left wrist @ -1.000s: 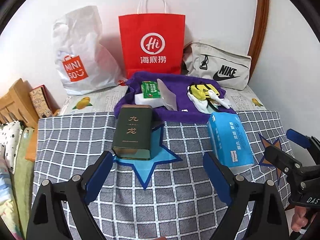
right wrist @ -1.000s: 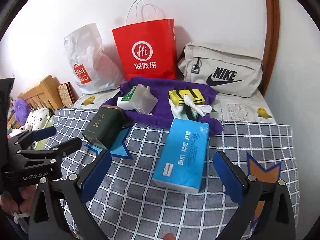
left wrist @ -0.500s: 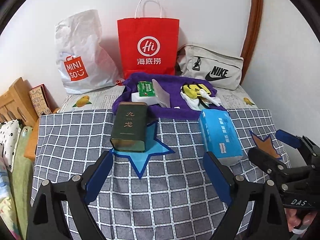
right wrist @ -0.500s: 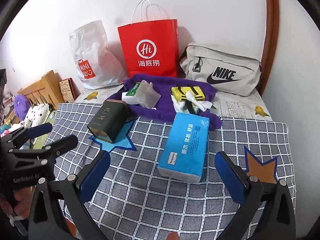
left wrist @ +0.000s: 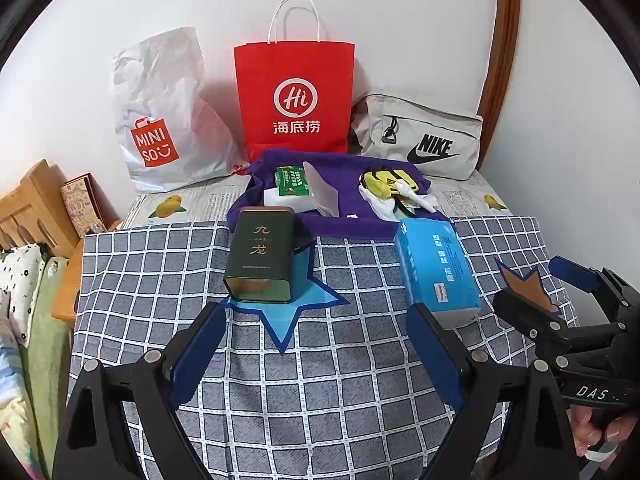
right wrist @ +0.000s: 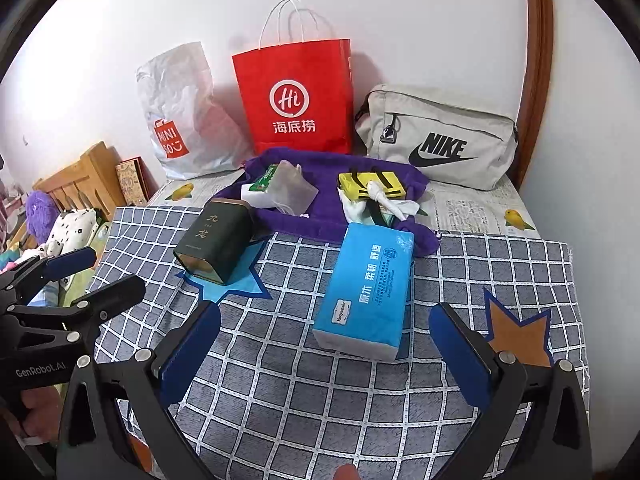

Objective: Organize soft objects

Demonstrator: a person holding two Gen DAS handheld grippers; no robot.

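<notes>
A blue tissue pack (right wrist: 368,292) lies on the checked cloth (right wrist: 320,380), also in the left wrist view (left wrist: 436,268). A dark green tin (left wrist: 260,256) lies on a blue star patch (left wrist: 288,312); it also shows in the right wrist view (right wrist: 216,240). Behind them a purple towel (left wrist: 340,216) holds a green-and-white pack (left wrist: 292,188), a clear pouch (right wrist: 292,192) and a yellow and white bundle (right wrist: 372,192). My left gripper (left wrist: 316,344) is open and empty in front of the tin. My right gripper (right wrist: 324,348) is open and empty just in front of the tissue pack.
A white Miniso bag (left wrist: 160,120), a red paper bag (left wrist: 296,96) and a grey Nike bag (left wrist: 420,140) stand against the back wall. An orange star patch (right wrist: 520,336) is at the right. A wooden bed frame (left wrist: 28,216) and bedding lie off the left edge.
Both grippers have drawn back and risen a little, so the objects look smaller and farther away. Nothing on the cloth has moved.
</notes>
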